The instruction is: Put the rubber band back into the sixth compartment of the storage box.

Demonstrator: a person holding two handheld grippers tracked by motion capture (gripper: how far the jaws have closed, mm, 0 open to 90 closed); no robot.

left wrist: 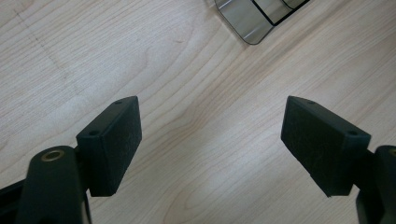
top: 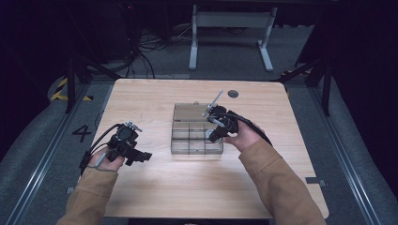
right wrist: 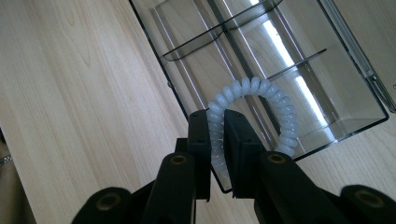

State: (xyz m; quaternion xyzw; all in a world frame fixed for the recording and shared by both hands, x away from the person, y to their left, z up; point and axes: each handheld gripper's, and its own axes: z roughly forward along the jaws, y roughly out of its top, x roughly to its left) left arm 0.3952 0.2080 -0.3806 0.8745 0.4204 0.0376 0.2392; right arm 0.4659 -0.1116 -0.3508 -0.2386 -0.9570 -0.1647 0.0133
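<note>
White and coiled, the spiral hair tie is pinched in the right claw just above the clear divided box; judging by this, it is about to go into a compartment, none of which holds anything visible. The left claw hangs spread over bare pale wood table. Dark curtains and grey carpet surround.

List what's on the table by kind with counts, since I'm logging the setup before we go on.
Clear divided organiser box: 1
White spiral hair tie, pinched in the right tongs over the box: 1
Hand-held tongs: 2, the left tongs open above bare wood
Total: 4
</note>
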